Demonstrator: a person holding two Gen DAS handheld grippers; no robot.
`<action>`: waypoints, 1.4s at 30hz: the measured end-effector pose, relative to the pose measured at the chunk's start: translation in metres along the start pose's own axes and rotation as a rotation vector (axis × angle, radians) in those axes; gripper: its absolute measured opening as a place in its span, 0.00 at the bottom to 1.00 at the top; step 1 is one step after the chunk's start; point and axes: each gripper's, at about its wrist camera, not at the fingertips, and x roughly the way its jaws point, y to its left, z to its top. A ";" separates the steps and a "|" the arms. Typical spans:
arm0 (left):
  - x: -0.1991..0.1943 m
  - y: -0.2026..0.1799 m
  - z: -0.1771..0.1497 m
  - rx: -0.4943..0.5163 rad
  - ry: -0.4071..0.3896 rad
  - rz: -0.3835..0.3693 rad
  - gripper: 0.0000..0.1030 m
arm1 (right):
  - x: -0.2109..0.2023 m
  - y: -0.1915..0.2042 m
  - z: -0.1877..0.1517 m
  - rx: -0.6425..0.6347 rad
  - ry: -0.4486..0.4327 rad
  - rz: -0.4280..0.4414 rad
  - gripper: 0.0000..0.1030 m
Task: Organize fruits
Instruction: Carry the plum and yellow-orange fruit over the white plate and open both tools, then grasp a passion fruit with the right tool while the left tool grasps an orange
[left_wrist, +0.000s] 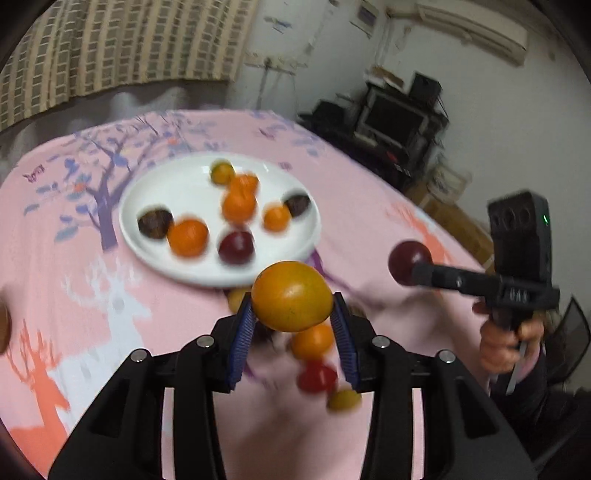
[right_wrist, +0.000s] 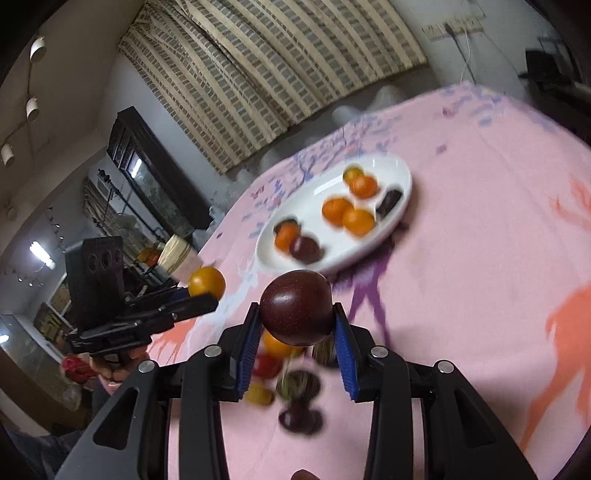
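The left hand-held gripper (left_wrist: 293, 314) clamps a round yellow-orange fruit (left_wrist: 291, 295) and the right hand-held gripper (right_wrist: 297, 325) clamps a dark maroon round plum (right_wrist: 295, 306), both raised clear of the pink-clothed bench (left_wrist: 369, 229), evidently for transfer to the white oval plate (left_wrist: 147, 192).

No writing can be read in either view. The tablecloth (left_wrist: 369, 221) shows only printed trees and deer, a small purple mark near its far left edge is too blurred to read

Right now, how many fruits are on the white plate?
8 on the white plate: four orange ones, a yellowish one, a dark red one, two brown-black ones. Blur could hide more.
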 end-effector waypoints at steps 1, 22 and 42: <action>0.004 0.005 0.013 -0.026 -0.018 0.012 0.39 | 0.005 0.000 0.013 -0.003 -0.016 -0.010 0.37; 0.037 0.048 0.060 -0.212 -0.164 0.299 0.93 | 0.084 -0.025 0.073 0.017 0.029 -0.102 0.76; -0.012 0.038 -0.036 -0.162 -0.131 0.511 0.95 | 0.053 -0.002 0.005 -0.043 0.186 -0.002 0.97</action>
